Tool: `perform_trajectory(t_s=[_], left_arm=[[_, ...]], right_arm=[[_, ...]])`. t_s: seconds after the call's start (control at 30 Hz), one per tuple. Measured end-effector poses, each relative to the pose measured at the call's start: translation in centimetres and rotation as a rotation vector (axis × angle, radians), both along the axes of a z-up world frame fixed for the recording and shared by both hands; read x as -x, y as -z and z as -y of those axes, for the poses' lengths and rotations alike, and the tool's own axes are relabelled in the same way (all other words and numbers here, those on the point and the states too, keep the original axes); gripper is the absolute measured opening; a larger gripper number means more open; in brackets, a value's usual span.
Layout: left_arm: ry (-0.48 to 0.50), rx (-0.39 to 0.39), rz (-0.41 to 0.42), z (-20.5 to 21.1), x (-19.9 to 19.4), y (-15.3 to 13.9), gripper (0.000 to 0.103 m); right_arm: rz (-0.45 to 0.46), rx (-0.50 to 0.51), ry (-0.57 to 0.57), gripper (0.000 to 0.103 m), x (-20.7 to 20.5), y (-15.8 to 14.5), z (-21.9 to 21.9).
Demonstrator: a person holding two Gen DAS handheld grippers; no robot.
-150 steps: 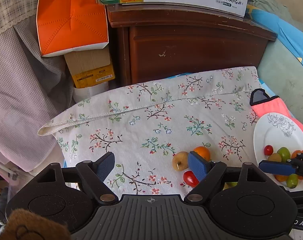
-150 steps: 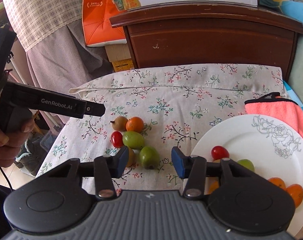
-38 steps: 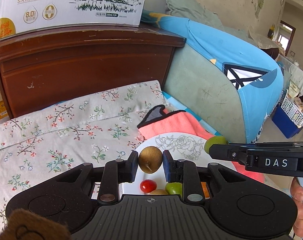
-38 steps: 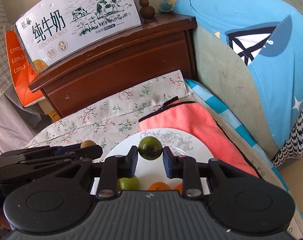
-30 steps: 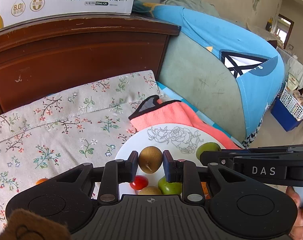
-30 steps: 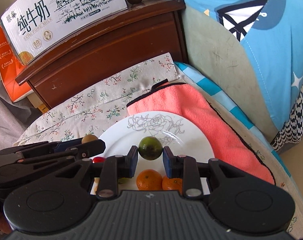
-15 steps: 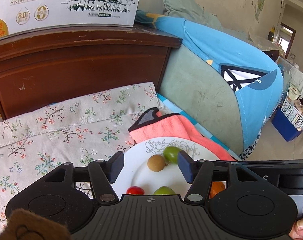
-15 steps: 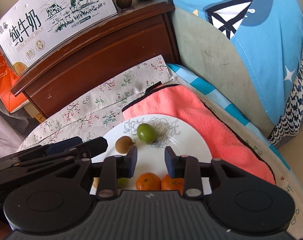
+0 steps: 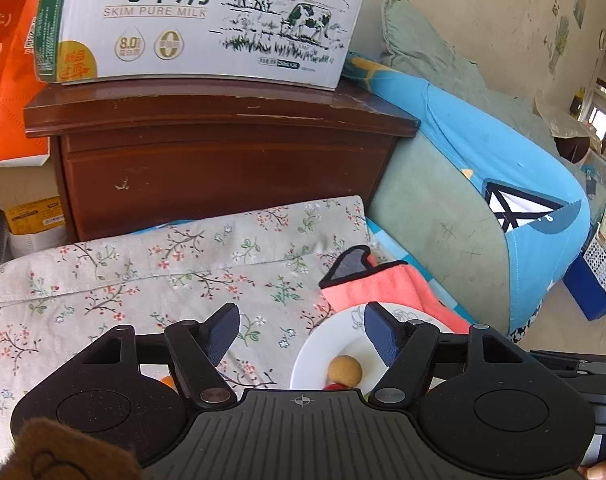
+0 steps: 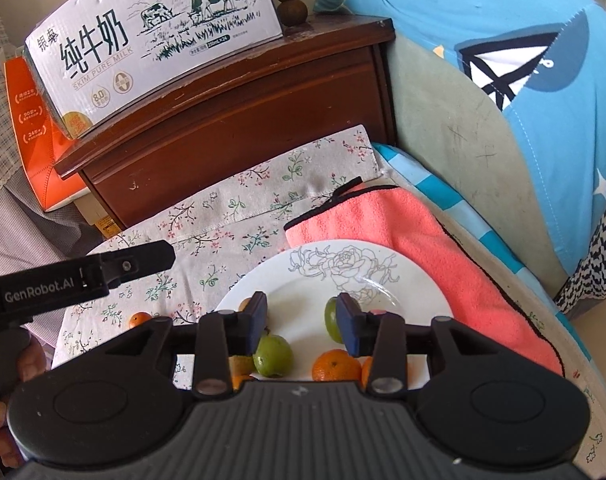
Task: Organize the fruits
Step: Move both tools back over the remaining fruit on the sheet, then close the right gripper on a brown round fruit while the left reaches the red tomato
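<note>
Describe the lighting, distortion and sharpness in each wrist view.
Left wrist view: bright daylight, sharp; fisheye bows the milk carton and the dresser, dark vignette in corners. Right wrist view: equally sharp, a glare patch on the white plate, the dresser tilted and curved.

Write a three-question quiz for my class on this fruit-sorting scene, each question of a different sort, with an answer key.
1. True or false: the left gripper is holding the round brown fruit.
2. Where does the lone orange fruit off the white plate lie? A) floral cloth B) pink towel C) wooden cabinet
3. Fill in: the box on the wooden cabinet reads "Skim Pure ____".

Key: 1 false, its jaws are open and empty, with the fruit lying on the plate; 2 A; 3 Milk.
</note>
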State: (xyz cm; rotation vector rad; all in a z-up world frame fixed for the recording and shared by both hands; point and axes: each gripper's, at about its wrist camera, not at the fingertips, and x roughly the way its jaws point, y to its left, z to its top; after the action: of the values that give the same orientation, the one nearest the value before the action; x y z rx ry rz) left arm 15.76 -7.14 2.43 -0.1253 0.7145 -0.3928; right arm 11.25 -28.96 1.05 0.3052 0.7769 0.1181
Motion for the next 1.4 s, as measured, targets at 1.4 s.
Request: perform_trajectory(t_s=[1.4], left_arm=[[-0.183, -0.236, -0.242, -11.0, 1.3, 3.8, 0.083]], right_arm=[[-0.031, 0.056, -0.455, 0.04, 0.5, 4.4, -15.4]])
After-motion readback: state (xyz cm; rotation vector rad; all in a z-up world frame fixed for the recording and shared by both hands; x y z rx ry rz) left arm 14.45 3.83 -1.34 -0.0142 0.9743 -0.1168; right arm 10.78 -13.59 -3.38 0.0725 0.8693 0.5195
